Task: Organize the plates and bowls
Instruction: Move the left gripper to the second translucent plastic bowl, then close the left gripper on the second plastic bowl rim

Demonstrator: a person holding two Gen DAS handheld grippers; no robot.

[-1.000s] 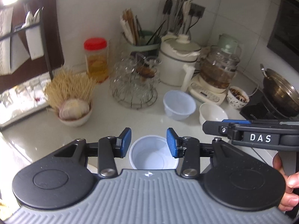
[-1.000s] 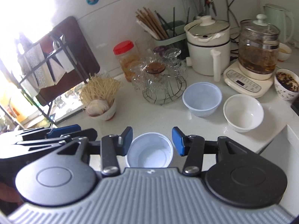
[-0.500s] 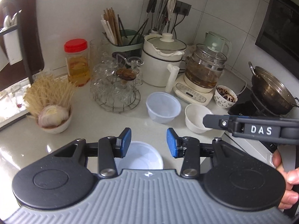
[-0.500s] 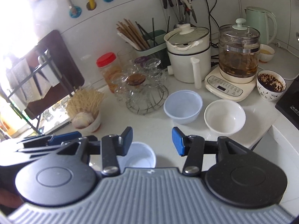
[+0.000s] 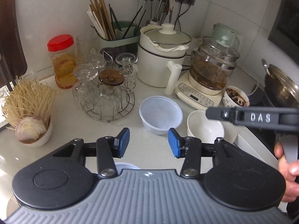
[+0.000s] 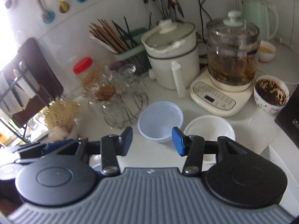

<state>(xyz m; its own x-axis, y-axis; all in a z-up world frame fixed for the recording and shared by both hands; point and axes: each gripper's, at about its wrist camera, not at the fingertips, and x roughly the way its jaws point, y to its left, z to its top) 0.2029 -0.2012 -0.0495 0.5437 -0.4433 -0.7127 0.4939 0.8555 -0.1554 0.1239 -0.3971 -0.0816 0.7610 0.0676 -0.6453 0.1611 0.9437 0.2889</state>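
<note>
Left tool (image 5: 149,142) — agape, empty-handed.

White glossy square-tiled walls (image 5: 233,5) meet in a corner above the pale stone countertop (image 5: 149,153). Bright daylight floods in at the left (image 6: 7,43), washing out a dark wooden board (image 6: 37,69).

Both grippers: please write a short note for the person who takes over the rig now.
Left gripper: open, empty.
Right gripper: open, empty.
Clear plastic bowl and white ceramic bowl sit side by side, apart, on the counter ahead. A third plastic bowl sits mostly hidden under the left gripper.
Done: nothing stacked yet.
Left: probably gather and nest the bowls.
</note>
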